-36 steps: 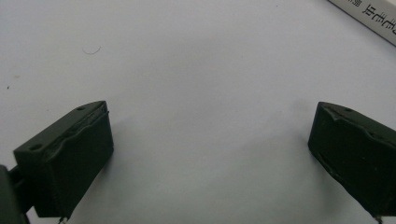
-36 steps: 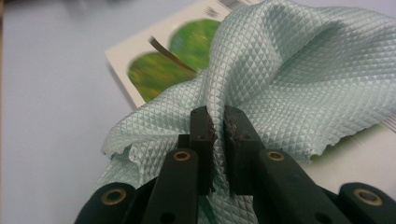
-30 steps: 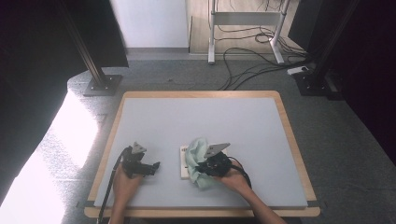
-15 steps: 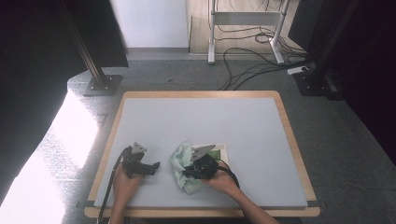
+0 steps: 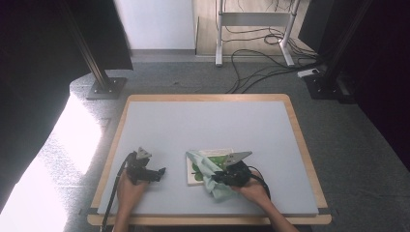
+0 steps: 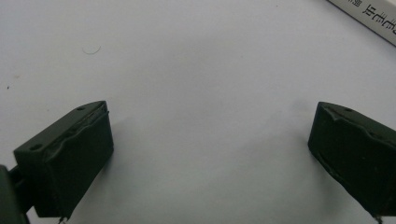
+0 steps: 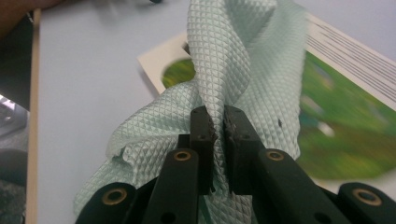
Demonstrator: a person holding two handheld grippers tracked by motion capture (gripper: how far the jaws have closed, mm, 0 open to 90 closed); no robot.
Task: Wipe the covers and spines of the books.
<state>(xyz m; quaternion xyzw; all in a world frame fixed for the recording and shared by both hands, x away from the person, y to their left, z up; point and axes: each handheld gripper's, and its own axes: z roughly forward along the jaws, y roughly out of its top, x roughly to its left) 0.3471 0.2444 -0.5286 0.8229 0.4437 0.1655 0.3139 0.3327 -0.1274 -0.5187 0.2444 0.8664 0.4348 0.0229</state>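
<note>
My right tongs (image 7: 215,122) pinch the cloth (image 7: 224,70) thinly, so dragging toward nine o'clock may slip it or shove the card (image 7: 345,107); my left tongs (image 6: 210,144) sit spread.

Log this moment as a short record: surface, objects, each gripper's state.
surface: grey table with a wooden rim
cloth: pale green waffle-textured cloth, draped partly over the card
card: white card with green print, flat on the table
right gripper: jaws shut on a fold of the cloth
left gripper: jaws wide open over bare table, holding nothing
</note>
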